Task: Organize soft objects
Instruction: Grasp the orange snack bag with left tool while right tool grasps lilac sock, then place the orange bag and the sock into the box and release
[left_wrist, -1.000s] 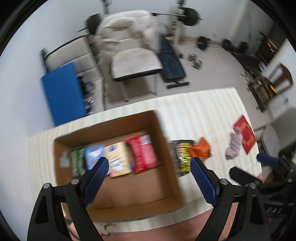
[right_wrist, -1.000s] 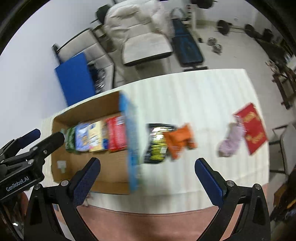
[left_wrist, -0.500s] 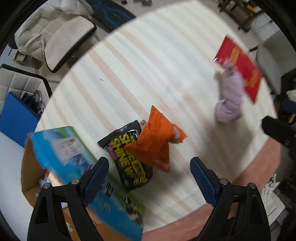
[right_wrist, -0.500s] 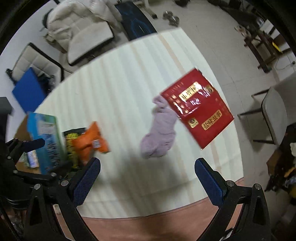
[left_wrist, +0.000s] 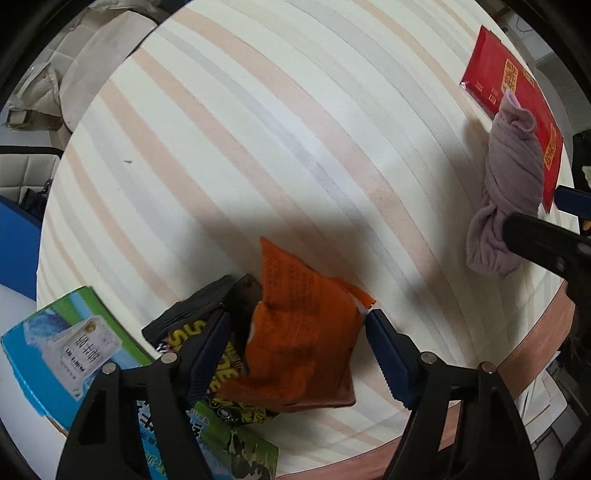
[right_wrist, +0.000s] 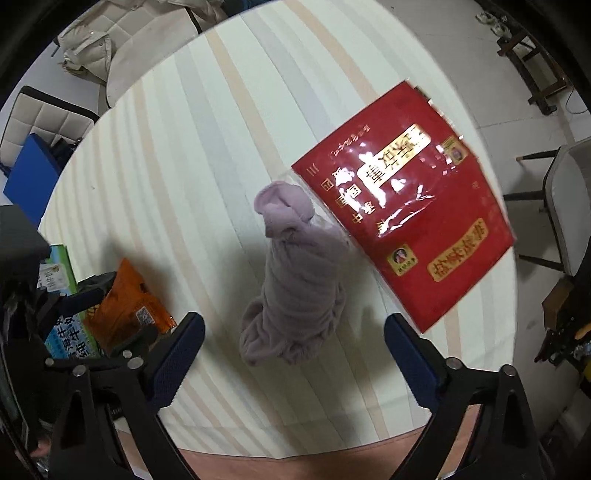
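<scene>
An orange snack bag (left_wrist: 299, 332) lies on a black-and-yellow snack bag (left_wrist: 207, 343) on the striped tablecloth (left_wrist: 258, 147). My left gripper (left_wrist: 297, 354) is open, its fingers on either side of the orange bag, close to it. A rolled lilac sock (right_wrist: 299, 280) lies beside a red packet (right_wrist: 406, 221). My right gripper (right_wrist: 293, 349) is open, its fingers straddling the sock's near end. The sock (left_wrist: 509, 195) and red packet (left_wrist: 513, 92) also show at the right of the left wrist view. The orange bag (right_wrist: 125, 302) shows at the left of the right wrist view.
The box's blue-green printed wall (left_wrist: 66, 354) stands at the lower left, next to the snack bags. The table's front edge (right_wrist: 295, 443) runs just under both grippers. A cream padded chair (right_wrist: 122, 48) stands beyond the far edge. A grey chair (right_wrist: 569, 206) is on the right.
Both grippers have swung away from the box and dropped toward the table. The left has closed in around the orange bag, the right around the lilac sock.
</scene>
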